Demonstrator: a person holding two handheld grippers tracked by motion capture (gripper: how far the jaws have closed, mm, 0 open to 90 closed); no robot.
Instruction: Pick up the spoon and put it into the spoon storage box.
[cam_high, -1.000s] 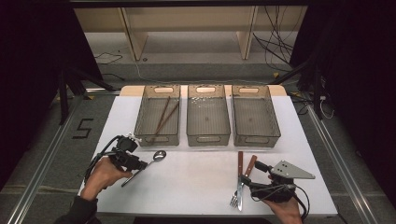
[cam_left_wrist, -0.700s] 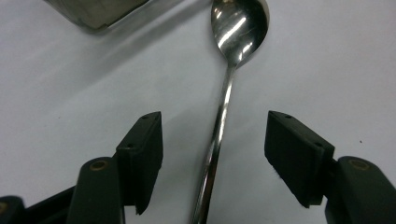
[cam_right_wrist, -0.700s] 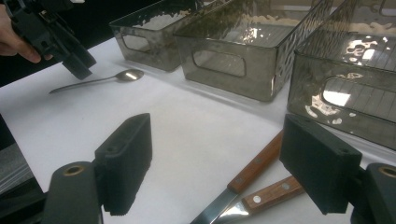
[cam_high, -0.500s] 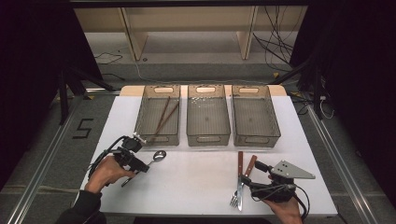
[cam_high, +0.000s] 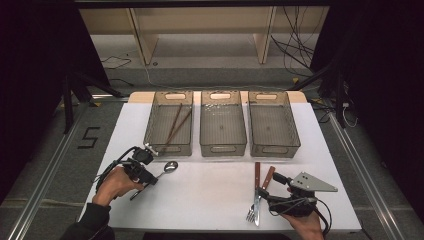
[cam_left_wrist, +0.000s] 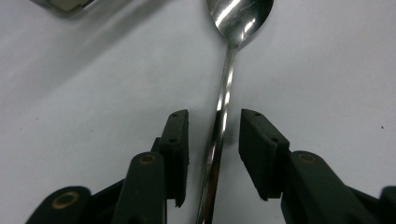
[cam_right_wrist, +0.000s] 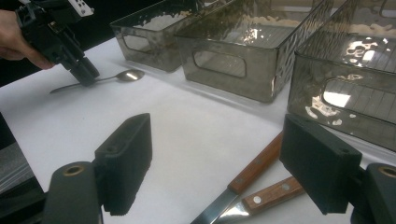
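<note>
The white counter (cam_high: 210, 195) carries three grey bins (cam_high: 222, 125) along its far side, and the spoon (cam_high: 167, 167) lies just in front of the leftmost one. The left gripper (cam_left_wrist: 214, 135) straddles its handle; its fingers (cam_left_wrist: 176, 140) have just been closing but haven't pinched it yet. Best to keep the handle centred and squeeze squarely, judged from the left gripper view; the high view hides that gap. The right gripper (cam_right_wrist: 217, 154) rests wide open beside two wooden-handled knives (cam_right_wrist: 252, 177) and a fork (cam_high: 251, 212).
</note>
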